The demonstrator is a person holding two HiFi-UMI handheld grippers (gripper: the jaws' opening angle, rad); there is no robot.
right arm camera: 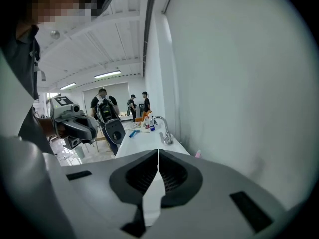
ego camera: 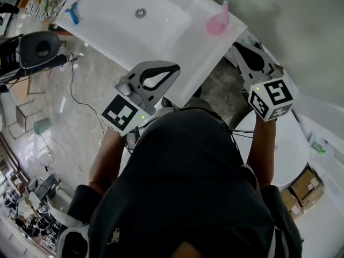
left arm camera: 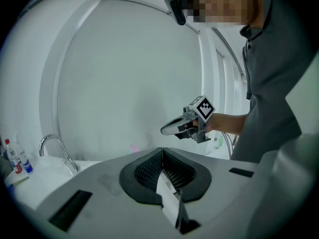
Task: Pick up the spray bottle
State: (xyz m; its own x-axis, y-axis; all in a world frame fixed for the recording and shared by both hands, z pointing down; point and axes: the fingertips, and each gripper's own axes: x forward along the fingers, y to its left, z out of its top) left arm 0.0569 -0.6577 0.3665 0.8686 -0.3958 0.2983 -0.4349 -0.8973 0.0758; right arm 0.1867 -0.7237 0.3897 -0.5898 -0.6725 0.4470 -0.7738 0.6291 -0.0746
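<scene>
A pink spray bottle [ego camera: 217, 21] stands near the right end of the white sink counter [ego camera: 177, 47]. Only its pink top shows in the left gripper view [left arm camera: 134, 147] and in the right gripper view [right arm camera: 198, 154]. My left gripper [ego camera: 173, 69] hovers over the counter's front edge, left of the bottle and short of it, with its jaws shut and empty [left arm camera: 162, 149]. To the right of the counter's corner is my right gripper [ego camera: 237, 46], just below the bottle. Its jaws are also shut with nothing between them [right arm camera: 158, 151]. Neither gripper touches the bottle.
The basin has a drain [ego camera: 140, 13] and a chrome faucet [right arm camera: 162, 131]. Small bottles [left arm camera: 14, 158] and a blue item [ego camera: 73, 15] lie at the counter's far left end. A black chair [ego camera: 37, 47] stands on the floor at the left and cardboard boxes [ego camera: 303, 187] at the lower right. People [right arm camera: 102, 103] stand far behind.
</scene>
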